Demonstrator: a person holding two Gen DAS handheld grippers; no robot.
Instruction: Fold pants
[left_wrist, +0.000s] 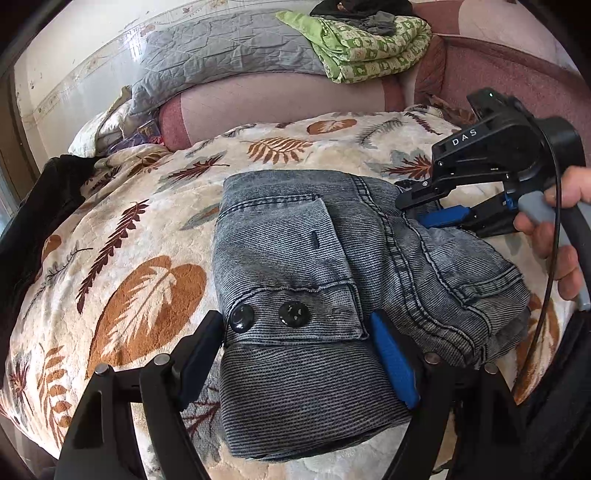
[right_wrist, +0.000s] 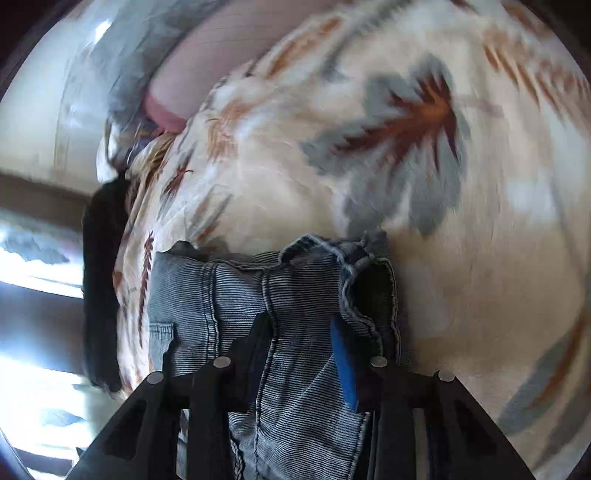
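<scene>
Faded grey-blue ribbed denim with two black buttons (left_wrist: 267, 314) is seen on the pants (left_wrist: 314, 295), blue pads on black fingers (left_wrist: 393, 363), and rust, maroon and grey leaves on the cream blanket (left_wrist: 147, 236).

A cream fleece blanket (left_wrist: 155, 221) printed with rust, maroon and grey leaves covers the bed. Behind the blanket runs a pink padded backrest (left_wrist: 280, 96), with a grey quilted cover (left_wrist: 221, 48) draped over it. To the cover's right lies a folded green patterned quilt (left_wrist: 373, 48), dark clothes (left_wrist: 365, 11) heaped on top. A black garment (left_wrist: 40, 214) sits at the blanket's left edge.
</scene>
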